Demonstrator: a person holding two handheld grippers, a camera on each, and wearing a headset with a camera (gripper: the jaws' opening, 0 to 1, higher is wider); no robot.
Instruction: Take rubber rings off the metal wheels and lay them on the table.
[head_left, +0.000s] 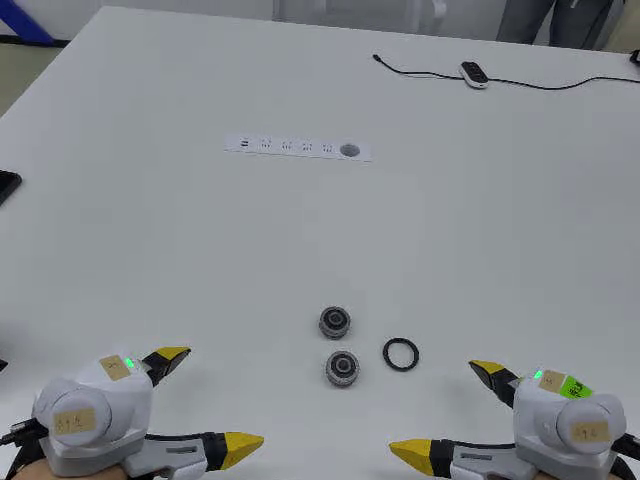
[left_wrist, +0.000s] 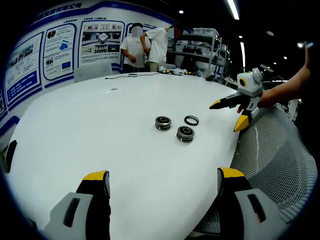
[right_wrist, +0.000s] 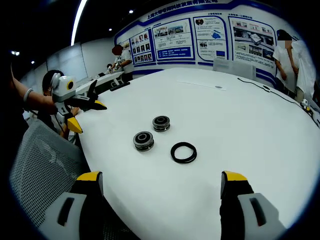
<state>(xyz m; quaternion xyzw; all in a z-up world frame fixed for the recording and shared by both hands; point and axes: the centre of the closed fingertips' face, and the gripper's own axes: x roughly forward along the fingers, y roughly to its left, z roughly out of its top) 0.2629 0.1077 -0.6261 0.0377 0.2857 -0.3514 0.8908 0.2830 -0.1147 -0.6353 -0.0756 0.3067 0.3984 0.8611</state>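
Note:
Two small metal wheels stand on the white table: the farther wheel (head_left: 334, 322) (left_wrist: 163, 122) (right_wrist: 161, 123) and the nearer wheel (head_left: 342, 367) (left_wrist: 185, 133) (right_wrist: 143, 140). A loose black rubber ring (head_left: 400, 354) (left_wrist: 191, 120) (right_wrist: 183, 152) lies flat just right of the nearer wheel. My left gripper (head_left: 207, 398) (left_wrist: 162, 181) is open at the near left edge, well short of the wheels. My right gripper (head_left: 448, 412) (right_wrist: 161, 183) is open at the near right, with the ring a little ahead of it. Nothing sits between either pair of jaws.
A white power strip (head_left: 297, 148) lies across the middle of the table. A black cable with a small remote (head_left: 473, 73) runs along the far right. A dark object (head_left: 6, 185) pokes in at the left edge. People stand beyond the table's far end.

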